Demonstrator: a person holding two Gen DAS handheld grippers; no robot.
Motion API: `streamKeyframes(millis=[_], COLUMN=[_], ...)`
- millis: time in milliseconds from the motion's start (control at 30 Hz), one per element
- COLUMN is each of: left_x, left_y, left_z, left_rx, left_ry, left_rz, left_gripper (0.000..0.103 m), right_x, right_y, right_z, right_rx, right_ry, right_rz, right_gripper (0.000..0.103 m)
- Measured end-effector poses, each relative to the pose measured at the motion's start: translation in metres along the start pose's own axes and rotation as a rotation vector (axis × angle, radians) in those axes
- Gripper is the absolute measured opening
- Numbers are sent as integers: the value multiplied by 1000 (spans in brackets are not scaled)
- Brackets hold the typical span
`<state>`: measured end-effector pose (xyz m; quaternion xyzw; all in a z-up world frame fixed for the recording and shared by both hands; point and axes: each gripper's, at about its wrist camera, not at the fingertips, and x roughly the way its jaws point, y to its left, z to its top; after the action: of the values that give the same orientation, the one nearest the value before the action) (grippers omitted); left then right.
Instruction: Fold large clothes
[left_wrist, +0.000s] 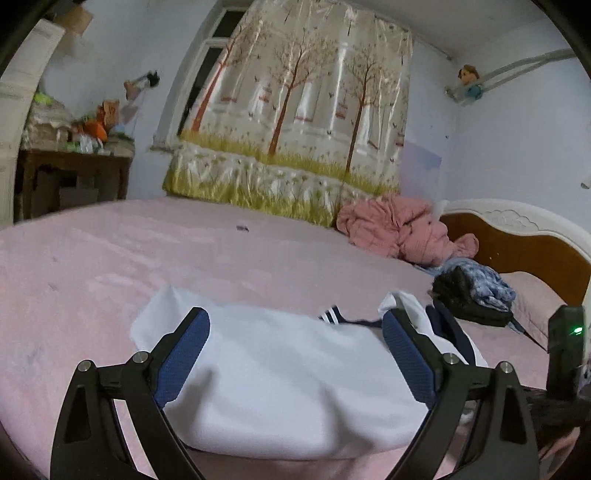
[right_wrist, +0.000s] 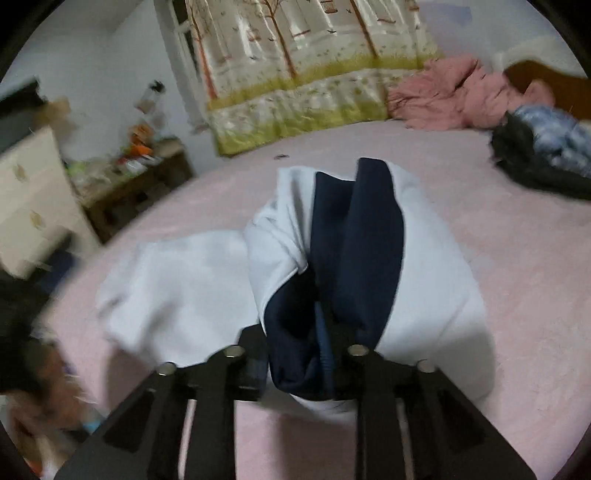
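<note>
A white garment with navy-blue parts (left_wrist: 288, 376) lies on the pink bed (left_wrist: 110, 266). My left gripper (left_wrist: 295, 336) is open, its blue pads (left_wrist: 184, 354) spread wide just above the white cloth, holding nothing. In the right wrist view my right gripper (right_wrist: 325, 332) is shut on the navy and white part of the garment (right_wrist: 354, 240), which is lifted and bunched up in front of the camera. The rest of the white cloth (right_wrist: 177, 288) lies flat to the left. The right gripper's body shows at the right edge of the left wrist view (left_wrist: 565, 347).
A pink quilt (left_wrist: 399, 229) and a dark and blue pile of clothes (left_wrist: 472, 291) lie near the wooden headboard (left_wrist: 524, 247). A tree-print curtain (left_wrist: 295, 122) hangs behind the bed. A cluttered wooden table (left_wrist: 74, 173) stands at the left by a white cabinet (right_wrist: 29, 199).
</note>
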<state>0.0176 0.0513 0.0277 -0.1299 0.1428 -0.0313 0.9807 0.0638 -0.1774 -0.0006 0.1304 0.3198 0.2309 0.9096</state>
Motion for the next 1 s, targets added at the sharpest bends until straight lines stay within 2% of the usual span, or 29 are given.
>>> streamKeyframes(millis=[67,133,233,333,367,467,500,633,733,867,900,967,1000], left_x=[5,7,7,6,5,8,8,8,10,32,42,50,47], left_y=[1,-2,-11,-23,-29,-50,-58,-86,-110,-140,-149,-165,-171], left_z=[-2,-4,-8,-8,-9,-6,-3,11,22,35,38,42,44], left_rx=[-38,-56,-40,-8,10,76,96,155,213,259,270,294,299], left_ry=[29,46,54,59,60,57,53,21,-7,39,74,119,96], left_rz=[-41,-68,-85,-116,-126,-135,-139,-179,-179,-218,-245,-251,-249], left_gripper=[93,93,93,94,94,94,94,95,95,97,97,97,99], right_x=[-12,-25,-51,-69,-73,-69,-64,-52,-52,-47,-51,-65,-72], right_y=[-3,-10,-16,-21,-27,-38,-42,-63,-68,-61,-60,-63,-65], right_z=[-5,-8,-17,-15,-13,-6,-4,-7,-16,-24,-27,-33,-35], right_rx=[32,58,64,70,88,101,106,176,167,125,127,146,153], right_ry=[-10,-24,-73,-139,-174,-178,-168,-105,-107,-83,-97,-148,-170], right_rz=[34,69,33,-81,-156,-350,-367,-323,-298,-204,-233,-263,-274], right_gripper=[30,36,48,50,51,53,53,53,53,49,47,36,36])
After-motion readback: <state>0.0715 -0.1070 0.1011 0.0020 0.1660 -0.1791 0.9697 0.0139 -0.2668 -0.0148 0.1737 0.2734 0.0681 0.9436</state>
